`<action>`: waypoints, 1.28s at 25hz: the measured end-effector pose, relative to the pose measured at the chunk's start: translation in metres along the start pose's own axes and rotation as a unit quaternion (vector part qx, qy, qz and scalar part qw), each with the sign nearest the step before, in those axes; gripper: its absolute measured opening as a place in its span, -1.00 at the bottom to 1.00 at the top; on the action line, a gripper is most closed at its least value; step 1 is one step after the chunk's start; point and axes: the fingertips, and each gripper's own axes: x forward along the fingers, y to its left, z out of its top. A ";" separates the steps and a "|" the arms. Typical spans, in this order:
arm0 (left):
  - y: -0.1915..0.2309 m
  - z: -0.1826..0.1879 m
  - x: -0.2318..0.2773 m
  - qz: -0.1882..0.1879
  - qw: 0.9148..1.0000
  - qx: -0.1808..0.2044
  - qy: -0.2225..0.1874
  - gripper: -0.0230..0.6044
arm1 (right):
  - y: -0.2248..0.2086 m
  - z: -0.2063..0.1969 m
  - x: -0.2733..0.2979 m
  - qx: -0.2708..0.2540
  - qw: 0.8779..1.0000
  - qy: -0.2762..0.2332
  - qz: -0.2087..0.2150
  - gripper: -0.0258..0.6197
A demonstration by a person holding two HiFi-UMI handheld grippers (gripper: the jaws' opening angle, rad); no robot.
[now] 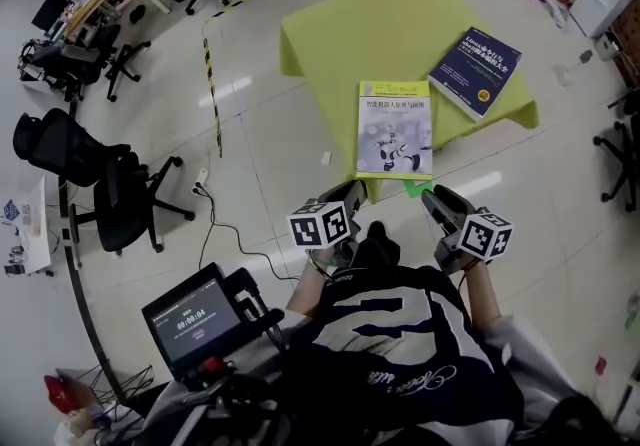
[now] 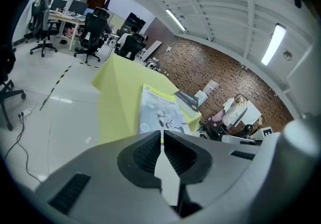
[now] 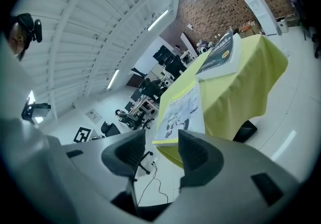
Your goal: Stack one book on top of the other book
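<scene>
It looked like the approach: the shut, empty left gripper [image 1: 352, 192] and open-jawed right gripper [image 1: 440, 197] hovered short of the white-and-yellow paperback book [image 1: 395, 129], which lay beside the dark blue paperback book [image 1: 476, 70] on the yellow-green tablecloth [image 1: 330, 34], its near edge wanting gripping next.

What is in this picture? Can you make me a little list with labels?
Table: table under a yellow-green cloth
Near book: white book, lying flat at the table's near edge
Far book: blue book, lying flat, apart from the white one
Stacked: not yet
Left tool: left tool, shut, holding nothing
Right tool: right tool, open, holding nothing, short of the white book
</scene>
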 end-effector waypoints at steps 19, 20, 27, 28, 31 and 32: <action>0.037 0.014 0.039 -0.001 0.998 -0.030 0.053 -0.90 | -0.087 0.001 0.093 0.130 0.990 0.058 -0.011 -0.10; 0.038 0.015 0.040 0.002 0.998 -0.032 0.051 -0.90 | -0.086 0.000 0.096 0.139 0.988 0.061 -0.004 -0.14; 0.042 0.007 0.043 0.021 0.996 -0.051 0.063 -0.89 | -0.074 0.011 0.090 0.180 0.980 0.078 0.045 -0.65; 0.041 0.003 0.043 0.018 0.996 -0.053 0.069 -0.83 | -0.071 0.014 0.089 0.190 0.978 0.073 0.052 -0.67; 0.038 -0.005 0.042 -0.001 0.995 -0.070 0.074 -0.61 | -0.066 0.020 0.084 0.206 0.975 0.060 0.062 -0.70; 0.037 -0.007 0.040 -0.010 0.994 -0.081 0.075 -0.54 | -0.065 0.021 0.082 0.205 0.975 0.059 0.064 -0.70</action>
